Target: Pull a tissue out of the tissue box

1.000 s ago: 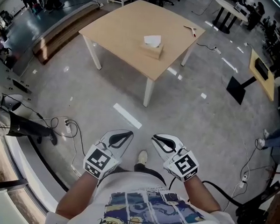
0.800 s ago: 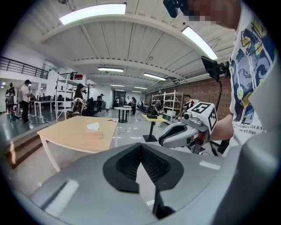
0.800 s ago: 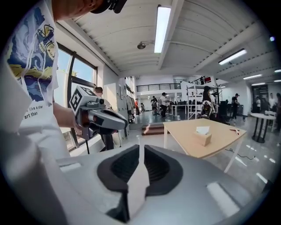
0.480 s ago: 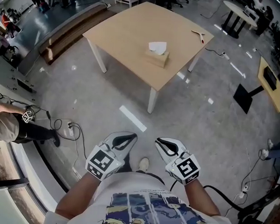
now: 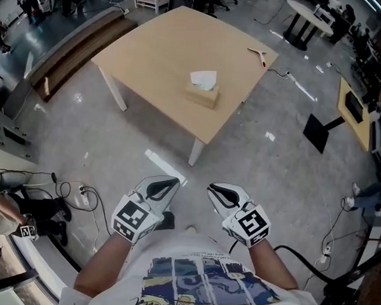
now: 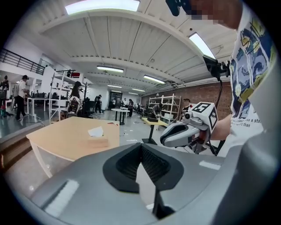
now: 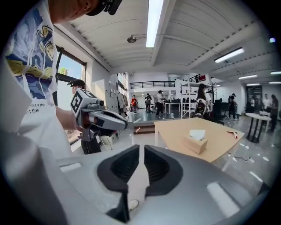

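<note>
Tissue box (image 5: 202,96) mid-table (image 5: 144,57), tissue (image 5: 203,78) standing from its slot, well apart from left gripper (image 5: 166,186) (jaws together) and right gripper (image 5: 218,190) (a slit apart), both empty; risk: unbraced box probably lifts with the pull.

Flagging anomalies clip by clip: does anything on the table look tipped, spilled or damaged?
Nothing stands out. The tissue box sits upright on the table, a tissue poking from its top, and a small tool lies flat near the table's edge.
</note>
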A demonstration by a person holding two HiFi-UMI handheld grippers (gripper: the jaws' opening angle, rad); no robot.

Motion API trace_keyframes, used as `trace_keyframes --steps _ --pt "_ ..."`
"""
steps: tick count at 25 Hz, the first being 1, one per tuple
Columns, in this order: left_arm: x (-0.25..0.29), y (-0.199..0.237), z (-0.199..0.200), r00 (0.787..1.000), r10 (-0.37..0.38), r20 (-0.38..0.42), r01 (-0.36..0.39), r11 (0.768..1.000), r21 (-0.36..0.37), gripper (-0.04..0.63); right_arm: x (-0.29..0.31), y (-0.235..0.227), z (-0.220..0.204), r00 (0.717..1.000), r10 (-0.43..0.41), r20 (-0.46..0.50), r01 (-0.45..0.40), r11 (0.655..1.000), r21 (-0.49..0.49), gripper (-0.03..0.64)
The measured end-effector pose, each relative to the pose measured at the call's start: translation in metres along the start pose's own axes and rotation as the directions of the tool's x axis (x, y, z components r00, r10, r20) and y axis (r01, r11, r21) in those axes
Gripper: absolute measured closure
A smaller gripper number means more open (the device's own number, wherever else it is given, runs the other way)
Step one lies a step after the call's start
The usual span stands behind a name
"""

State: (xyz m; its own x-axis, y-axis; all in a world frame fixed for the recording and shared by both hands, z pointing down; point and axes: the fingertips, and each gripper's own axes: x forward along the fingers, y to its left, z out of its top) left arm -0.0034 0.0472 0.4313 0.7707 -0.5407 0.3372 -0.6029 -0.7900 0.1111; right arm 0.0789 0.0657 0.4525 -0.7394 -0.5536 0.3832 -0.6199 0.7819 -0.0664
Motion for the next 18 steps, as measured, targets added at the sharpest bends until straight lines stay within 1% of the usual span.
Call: trace_keyframes --steps 6,10,12,15,18 --pt "0.009 0.062 0.011 0.998 -0.062 0.002 0.062 0.998 0.020 0.592 0.055 -0.027 0.031 0.999 -0.044 -0.011 0.044 0.999 0.001 0.592" --pt "0.012 0.097 0.011 0.996 -0.084 -0.003 0.084 0.996 0.029 0.592 0.090 -0.041 0.044 0.998 -0.063 -0.015 0.063 0.998 -0.001 0.591" --pt "0.016 0.111 0.005 0.995 -0.095 -0.018 0.095 0.995 0.013 0.592 0.102 -0.047 0.050 0.997 -0.078 -0.011 0.078 0.997 0.006 0.591" --pt "0.023 0.122 0.005 0.994 -0.105 -0.001 0.105 0.994 -0.008 0.592 0.109 -0.059 0.054 0.995 -0.102 -0.011 0.102 0.995 0.012 0.591" --pt "0.036 0.136 0.005 0.995 -0.102 0.002 0.102 0.995 -0.009 0.592 0.120 -0.080 0.053 0.995 -0.094 -0.016 0.095 0.995 0.013 0.583"
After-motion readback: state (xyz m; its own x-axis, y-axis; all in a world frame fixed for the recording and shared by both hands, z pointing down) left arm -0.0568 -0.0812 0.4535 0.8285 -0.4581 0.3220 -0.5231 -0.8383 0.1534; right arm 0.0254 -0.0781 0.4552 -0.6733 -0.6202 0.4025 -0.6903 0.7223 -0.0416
